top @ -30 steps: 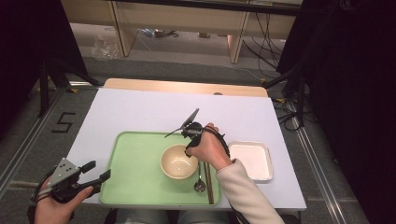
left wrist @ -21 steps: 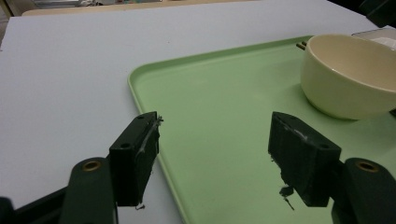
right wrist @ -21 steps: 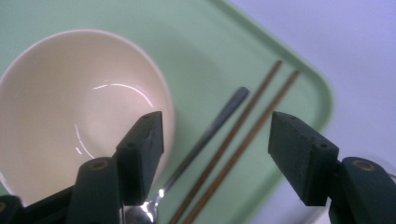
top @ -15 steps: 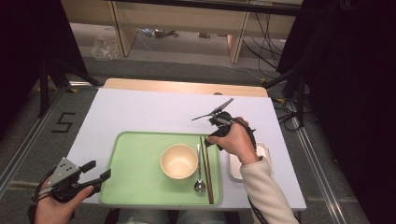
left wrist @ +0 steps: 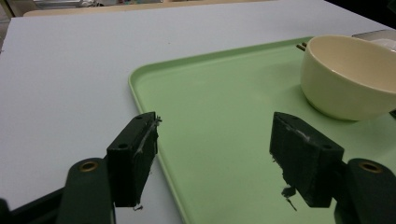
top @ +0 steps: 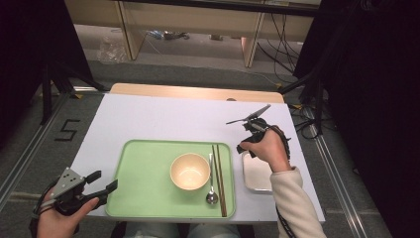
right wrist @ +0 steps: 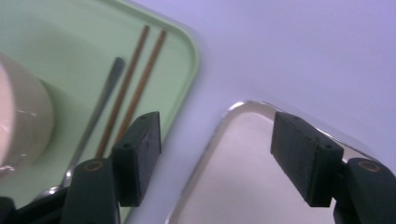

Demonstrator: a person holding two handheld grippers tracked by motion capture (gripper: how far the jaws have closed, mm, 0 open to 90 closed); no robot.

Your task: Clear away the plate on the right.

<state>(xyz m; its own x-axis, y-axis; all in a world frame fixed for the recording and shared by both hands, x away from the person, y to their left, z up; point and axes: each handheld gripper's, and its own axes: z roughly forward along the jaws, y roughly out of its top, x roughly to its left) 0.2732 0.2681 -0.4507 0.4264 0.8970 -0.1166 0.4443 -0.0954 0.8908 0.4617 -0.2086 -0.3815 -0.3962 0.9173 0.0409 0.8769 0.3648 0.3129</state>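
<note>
Item one, right gripper (top: 247, 130): held in the person's right hand (top: 265, 148) above the white table (top: 163, 119), over the near-left corner of the metal tray (top: 255, 176); in the right gripper view its jaws stand wide apart with nothing between the pads, having just been opening, and below them lie the tray's bright rim and a strip of bare table. Item two, left gripper (top: 101, 189): held low at the table's near left corner, just beside the left edge of the green tray (top: 143, 168); jaws wide open and empty in the left gripper view, the tray's rim running between them. Item three, green tray: flat on the table, near the person, rounded corners; carries items four to six. Item four, cream bowl (top: 189, 171): upright, right of the green tray's centre, apparently empty, though its floor is not sharp enough to be sure. Item five, spoon (top: 211, 191): just right of the bowl, bowl-end toward the person. Item six, pair of brown chopsticks (top: 219, 178): side by side, just right of the spoon, along the green tray's right edge. Item seven, metal tray: shallow, on the table close beside the green tray's right side, partly under the right hand.
</note>
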